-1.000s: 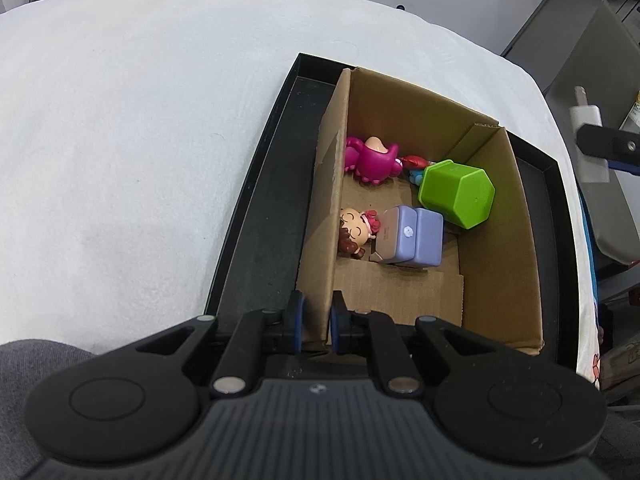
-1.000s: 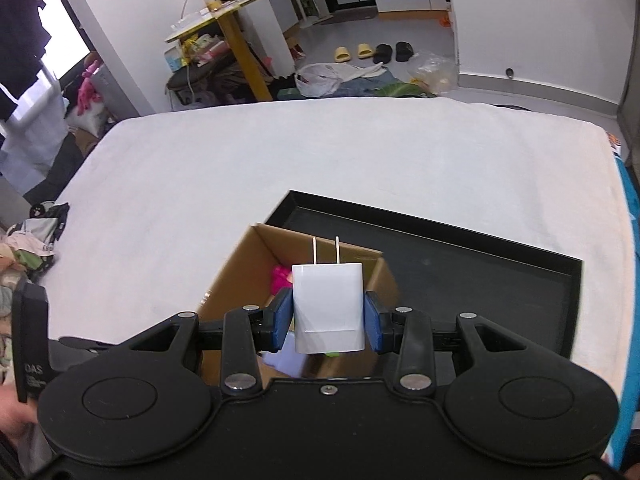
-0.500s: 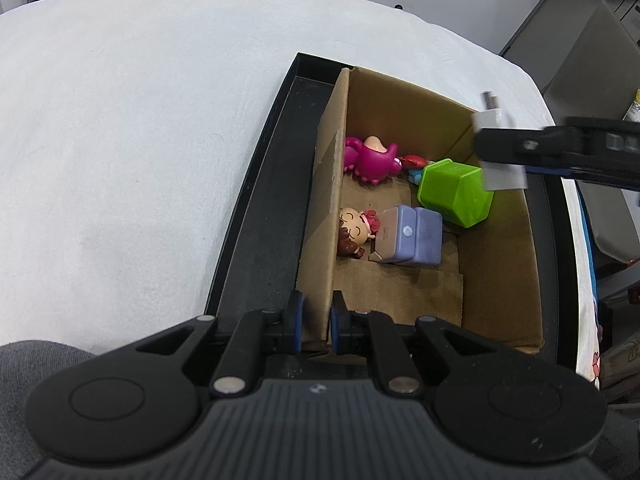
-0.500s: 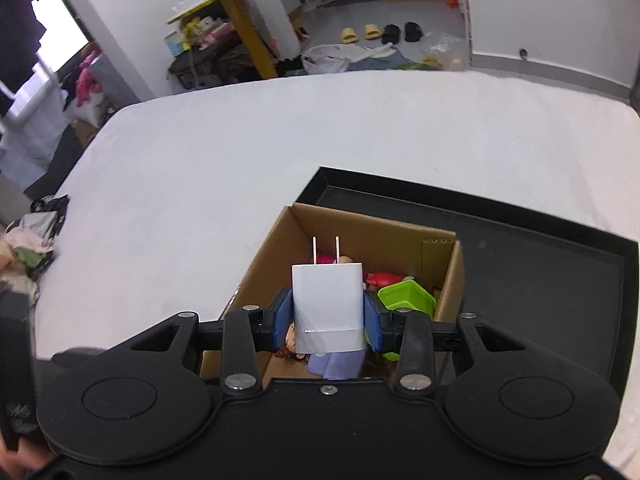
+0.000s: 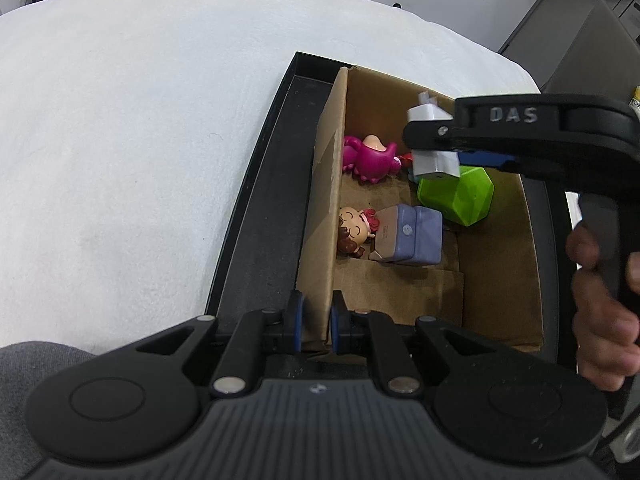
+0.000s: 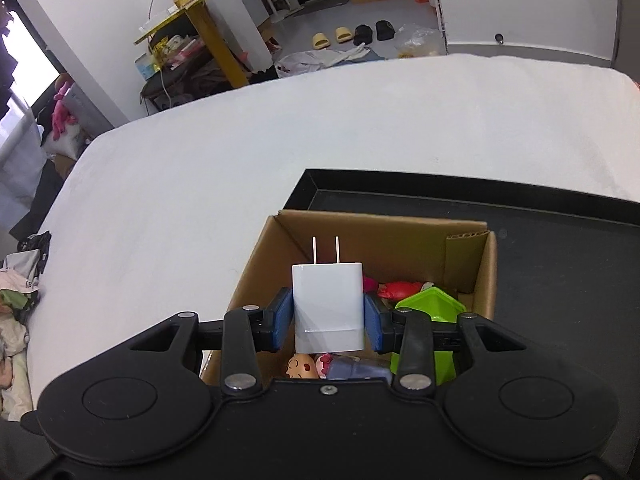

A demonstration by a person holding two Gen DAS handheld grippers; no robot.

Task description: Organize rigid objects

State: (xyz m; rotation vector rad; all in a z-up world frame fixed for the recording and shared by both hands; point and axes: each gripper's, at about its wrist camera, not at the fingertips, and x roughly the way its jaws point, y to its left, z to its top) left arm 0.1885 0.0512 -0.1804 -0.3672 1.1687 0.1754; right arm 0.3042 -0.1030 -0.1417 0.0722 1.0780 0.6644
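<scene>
An open cardboard box (image 5: 500, 248) (image 6: 384, 232) stands in a black tray (image 5: 264, 216) (image 6: 560, 264). My left gripper (image 5: 316, 320) is shut on the box's near left wall. My right gripper (image 6: 329, 316) is shut on a white plug charger (image 6: 328, 306) (image 5: 434, 162), prongs pointing away, hanging over the box's inside. Inside lie a pink figure (image 5: 370, 158), a green hexagonal cup (image 5: 456, 196) (image 6: 432, 306), a lilac block (image 5: 412, 234) and a small doll (image 5: 354, 230) (image 6: 302, 366). A red toy (image 6: 398, 289) sits at the far end.
The tray rests on a white padded table (image 5: 140, 140) (image 6: 240, 160). A hand (image 5: 600, 312) grips the right gripper's handle at the right edge. Beyond the table are a yellow desk (image 6: 192, 20), slippers (image 6: 332, 36) and clutter on the floor.
My right gripper has come in from the right and sunk over the box with the charger. The left gripper and the box have stayed still.
</scene>
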